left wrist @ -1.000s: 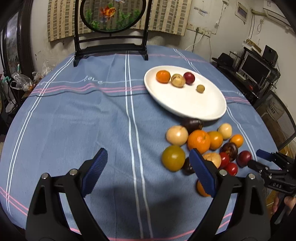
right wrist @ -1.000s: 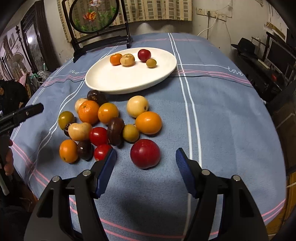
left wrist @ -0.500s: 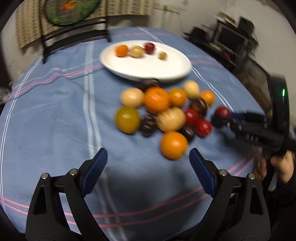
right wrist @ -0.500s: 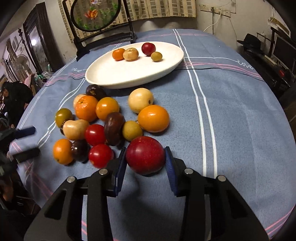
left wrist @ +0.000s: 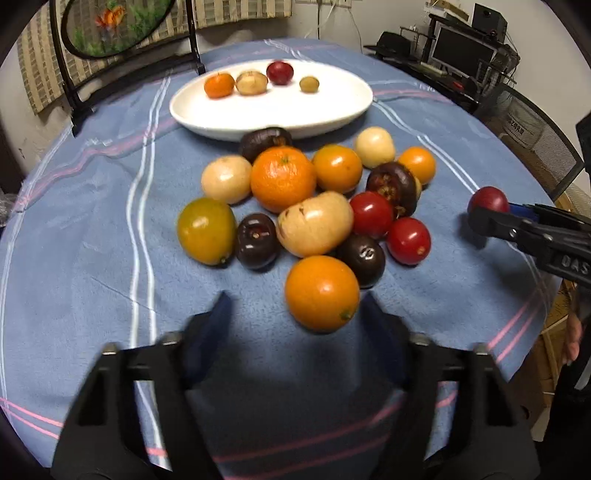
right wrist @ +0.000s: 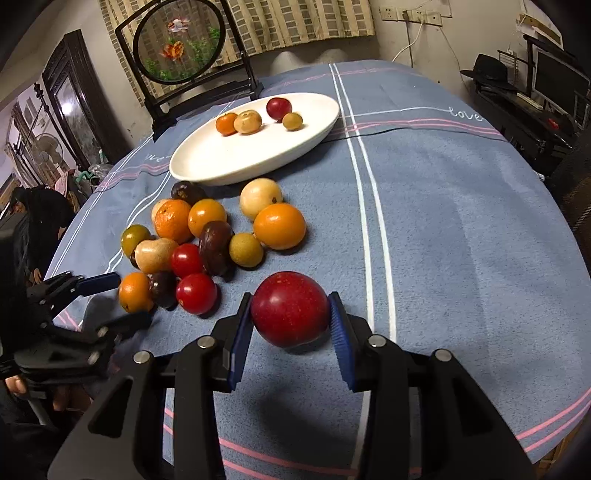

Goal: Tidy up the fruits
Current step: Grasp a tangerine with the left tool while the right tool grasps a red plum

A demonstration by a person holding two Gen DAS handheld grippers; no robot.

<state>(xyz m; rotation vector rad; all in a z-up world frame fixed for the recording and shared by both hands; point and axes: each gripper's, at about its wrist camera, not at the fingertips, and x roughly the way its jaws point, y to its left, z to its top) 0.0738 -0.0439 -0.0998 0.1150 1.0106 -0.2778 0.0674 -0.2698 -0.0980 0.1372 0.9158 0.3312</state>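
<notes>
A round goldfish screen (right wrist: 179,46) stands before striped curtains (right wrist: 295,18); monitor (left wrist: 463,50) at right.

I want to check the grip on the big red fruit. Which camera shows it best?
The right wrist view: the red fruit fills the foreground, both blue fingers of the right gripper pressed against its sides. The left wrist view shows it only small at the right edge, partly hidden.

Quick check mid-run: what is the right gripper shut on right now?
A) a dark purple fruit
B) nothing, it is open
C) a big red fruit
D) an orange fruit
C: in the right wrist view both pads of the right gripper press against the sides of the big red fruit, apart from the pile.
</notes>
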